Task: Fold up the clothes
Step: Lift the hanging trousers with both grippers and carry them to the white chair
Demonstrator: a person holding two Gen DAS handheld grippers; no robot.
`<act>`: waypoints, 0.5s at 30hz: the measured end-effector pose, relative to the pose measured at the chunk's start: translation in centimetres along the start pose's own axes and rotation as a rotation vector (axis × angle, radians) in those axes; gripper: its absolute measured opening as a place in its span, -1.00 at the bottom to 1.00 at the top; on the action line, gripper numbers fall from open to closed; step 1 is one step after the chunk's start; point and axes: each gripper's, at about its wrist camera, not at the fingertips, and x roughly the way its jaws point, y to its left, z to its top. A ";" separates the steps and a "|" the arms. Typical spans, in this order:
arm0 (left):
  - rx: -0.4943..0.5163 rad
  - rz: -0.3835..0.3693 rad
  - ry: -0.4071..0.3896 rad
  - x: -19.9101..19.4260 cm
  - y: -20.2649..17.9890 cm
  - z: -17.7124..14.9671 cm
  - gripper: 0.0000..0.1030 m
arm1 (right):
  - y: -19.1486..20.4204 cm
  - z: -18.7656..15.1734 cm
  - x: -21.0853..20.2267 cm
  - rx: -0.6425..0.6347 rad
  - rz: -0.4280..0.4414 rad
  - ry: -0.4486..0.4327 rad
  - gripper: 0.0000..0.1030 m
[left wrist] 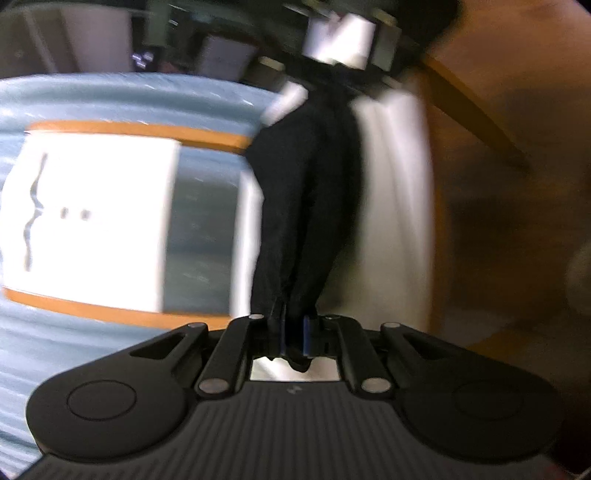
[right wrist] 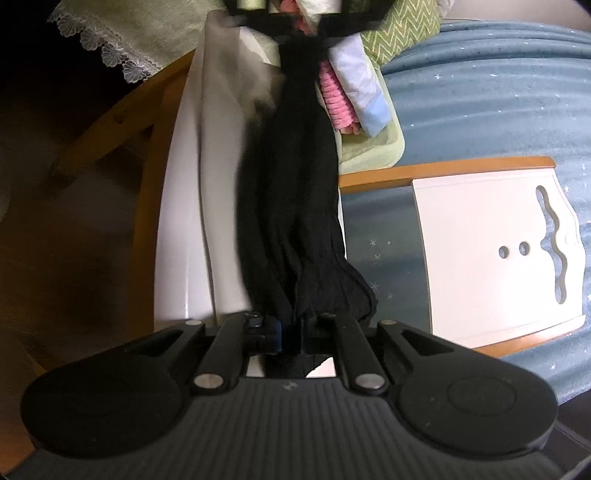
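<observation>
A thin black garment (left wrist: pixel 306 206) is stretched in the air between my two grippers. In the left wrist view my left gripper (left wrist: pixel 293 328) is shut on one end of it, and the cloth runs away to the other gripper (left wrist: pixel 343 66) at the top. In the right wrist view my right gripper (right wrist: pixel 291 332) is shut on the other end of the black garment (right wrist: pixel 295 192), which runs up to the left gripper (right wrist: pixel 306 22) at the top edge.
Below the garment is a white table surface (right wrist: pixel 184 206) with a wooden frame (right wrist: pixel 110 122). A blue starred cover (right wrist: pixel 480 110) lies beside it with a white and orange headboard (right wrist: pixel 480 254). A heap of clothes, pink (right wrist: pixel 338 99), pale blue and green (right wrist: pixel 399 40), sits near the far end.
</observation>
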 end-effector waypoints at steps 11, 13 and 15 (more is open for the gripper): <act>0.048 0.140 -0.024 -0.3 4.9 2.0 -0.86 | -0.8 1.0 1.8 0.110 -0.002 0.033 -0.84; 0.067 0.181 -0.053 -1.9 6.1 2.9 -0.86 | -0.8 1.2 1.9 0.127 -0.007 0.035 -0.84; 0.062 0.146 -0.046 -3.1 4.7 3.0 -0.86 | -0.8 1.2 1.9 0.134 -0.007 0.037 -0.84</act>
